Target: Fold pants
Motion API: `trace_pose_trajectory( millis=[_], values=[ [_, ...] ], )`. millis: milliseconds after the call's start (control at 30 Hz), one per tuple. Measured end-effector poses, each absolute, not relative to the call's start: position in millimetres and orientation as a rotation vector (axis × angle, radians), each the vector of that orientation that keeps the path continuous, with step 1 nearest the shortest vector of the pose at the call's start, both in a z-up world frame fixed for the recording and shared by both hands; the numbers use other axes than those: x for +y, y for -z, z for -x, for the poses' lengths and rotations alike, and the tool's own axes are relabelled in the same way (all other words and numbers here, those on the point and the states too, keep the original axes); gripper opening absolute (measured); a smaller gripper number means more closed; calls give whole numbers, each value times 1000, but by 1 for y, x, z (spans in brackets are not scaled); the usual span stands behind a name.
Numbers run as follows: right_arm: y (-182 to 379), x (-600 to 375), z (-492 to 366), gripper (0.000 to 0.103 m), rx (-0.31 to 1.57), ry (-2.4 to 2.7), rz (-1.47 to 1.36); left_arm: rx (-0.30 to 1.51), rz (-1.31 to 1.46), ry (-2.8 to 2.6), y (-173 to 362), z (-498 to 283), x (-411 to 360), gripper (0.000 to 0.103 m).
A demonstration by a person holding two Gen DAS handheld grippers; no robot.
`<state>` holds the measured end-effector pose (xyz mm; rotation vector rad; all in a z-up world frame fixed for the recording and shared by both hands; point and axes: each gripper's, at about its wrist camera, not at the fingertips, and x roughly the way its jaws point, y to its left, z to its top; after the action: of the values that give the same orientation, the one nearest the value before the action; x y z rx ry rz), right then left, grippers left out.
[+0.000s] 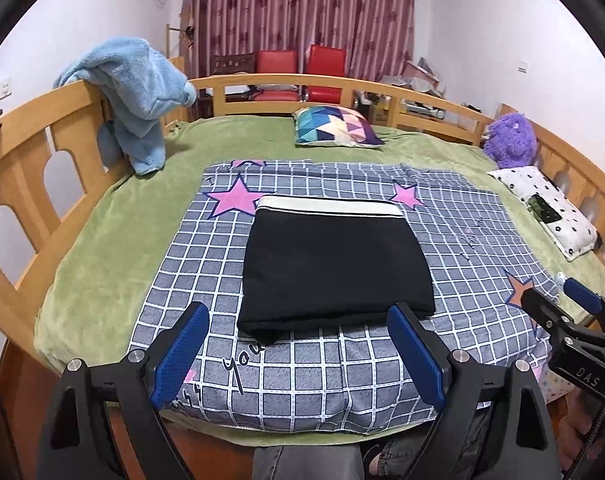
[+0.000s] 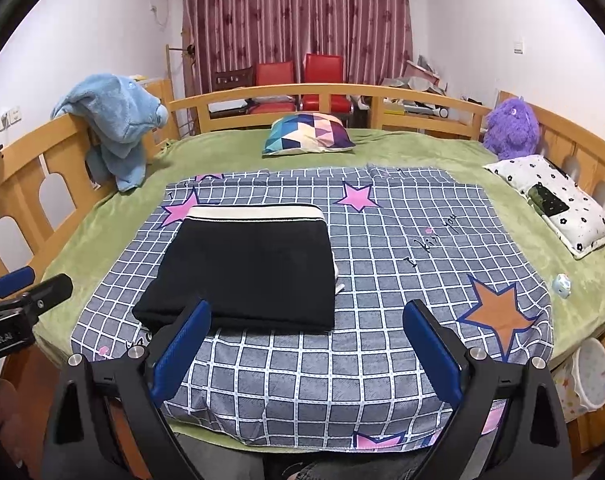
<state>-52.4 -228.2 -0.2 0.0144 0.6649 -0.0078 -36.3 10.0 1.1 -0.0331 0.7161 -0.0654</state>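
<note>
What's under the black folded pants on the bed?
The black pants lie on a grey checked sheet with stars, over a green blanket. Anything directly beneath them is hidden.

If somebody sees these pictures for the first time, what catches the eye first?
The black folded pants with a white waistband lie in the middle of the grey checked sheet with pink stars. A fluffy blue blanket hangs over the wooden rail at left; a purple plush toy sits at right.

Both my grippers tilt downward. My left gripper has its jaws spread wide, blue pads at 7 and 5 o'clock of its view, nothing between them. My right gripper is likewise spread and empty, and shows at 3 o'clock in the left view.
</note>
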Motion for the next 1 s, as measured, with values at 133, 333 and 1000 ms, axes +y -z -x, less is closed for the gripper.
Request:
trace_pose_trajectory(
  millis=[133,333,1000],
  values=[
    [-4,-228,57,96,664,15,-14,716,37,75,-4,39,11,91],
    [-8,-226,61,96,666,21,-14,715,42,74,-4,42,13,91],
    [-8,-225,63,96,667,23,-28,725,55,74,-3,43,12,91]
  ],
)
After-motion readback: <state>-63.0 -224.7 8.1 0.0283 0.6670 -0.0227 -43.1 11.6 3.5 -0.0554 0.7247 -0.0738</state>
